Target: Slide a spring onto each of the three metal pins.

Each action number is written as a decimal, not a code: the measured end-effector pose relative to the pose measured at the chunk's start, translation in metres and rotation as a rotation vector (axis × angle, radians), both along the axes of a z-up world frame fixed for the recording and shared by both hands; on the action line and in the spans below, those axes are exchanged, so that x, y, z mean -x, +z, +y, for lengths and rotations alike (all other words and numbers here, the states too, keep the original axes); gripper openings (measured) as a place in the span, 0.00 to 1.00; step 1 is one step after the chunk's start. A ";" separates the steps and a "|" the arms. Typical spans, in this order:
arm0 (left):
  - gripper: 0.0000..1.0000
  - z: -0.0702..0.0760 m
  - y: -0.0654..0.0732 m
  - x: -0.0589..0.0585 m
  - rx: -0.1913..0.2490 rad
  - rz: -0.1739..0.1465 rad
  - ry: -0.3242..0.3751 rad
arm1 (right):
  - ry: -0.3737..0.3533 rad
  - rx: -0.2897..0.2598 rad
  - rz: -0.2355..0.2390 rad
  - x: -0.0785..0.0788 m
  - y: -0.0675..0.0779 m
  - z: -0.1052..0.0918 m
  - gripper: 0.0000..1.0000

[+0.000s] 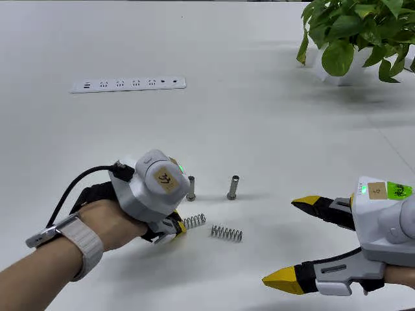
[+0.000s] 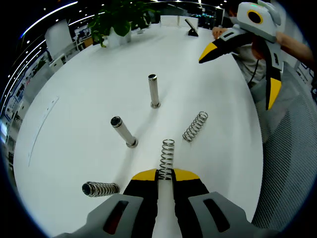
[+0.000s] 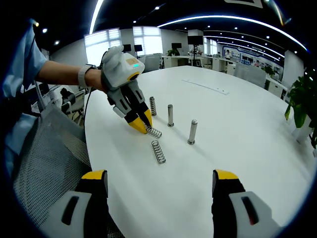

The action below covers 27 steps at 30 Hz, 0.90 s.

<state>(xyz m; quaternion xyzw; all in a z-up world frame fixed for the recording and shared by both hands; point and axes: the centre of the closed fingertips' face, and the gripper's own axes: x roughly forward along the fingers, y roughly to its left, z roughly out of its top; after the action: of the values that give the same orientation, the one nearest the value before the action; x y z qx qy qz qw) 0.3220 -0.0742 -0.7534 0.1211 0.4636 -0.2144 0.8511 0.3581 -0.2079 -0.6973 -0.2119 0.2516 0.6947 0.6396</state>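
Open-plan office, desk rows point(image 3: 198, 62), ceiling light strips point(image 3: 223, 16)

The broad white surface point(image 1: 259, 129) looks smooth with a soft, low sheen. The slim silver metal pins point(image 2: 154, 90) are polished and bright, darker on their end faces. The grey coiled wire springs point(image 2: 195, 126) have a duller metallic gleam. The left gripper point(image 2: 166, 173) and right gripper point(image 3: 159, 174) have matt pale-grey plastic shells, black plastic jaws and matt yellow tips. The green plant leaves point(image 1: 350, 32) look glossy, and the white power strip point(image 1: 128, 84) is smooth plastic.
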 end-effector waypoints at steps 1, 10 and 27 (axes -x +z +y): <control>0.10 0.000 0.000 0.001 0.003 -0.003 0.003 | 0.000 0.000 -0.001 0.000 0.000 0.000 0.88; 0.10 -0.008 0.004 0.015 0.058 -0.052 0.055 | 0.017 0.013 0.008 0.006 0.000 0.006 0.87; 0.10 -0.016 0.037 0.030 0.169 -0.248 0.156 | 0.111 0.026 0.012 0.025 0.003 0.028 0.86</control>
<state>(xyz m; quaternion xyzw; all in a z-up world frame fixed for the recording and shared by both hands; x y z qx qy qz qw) 0.2916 -0.0898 -0.7166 0.0383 0.3435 -0.1692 0.9230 0.3326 -0.1799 -0.6938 -0.2296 0.2524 0.7269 0.5959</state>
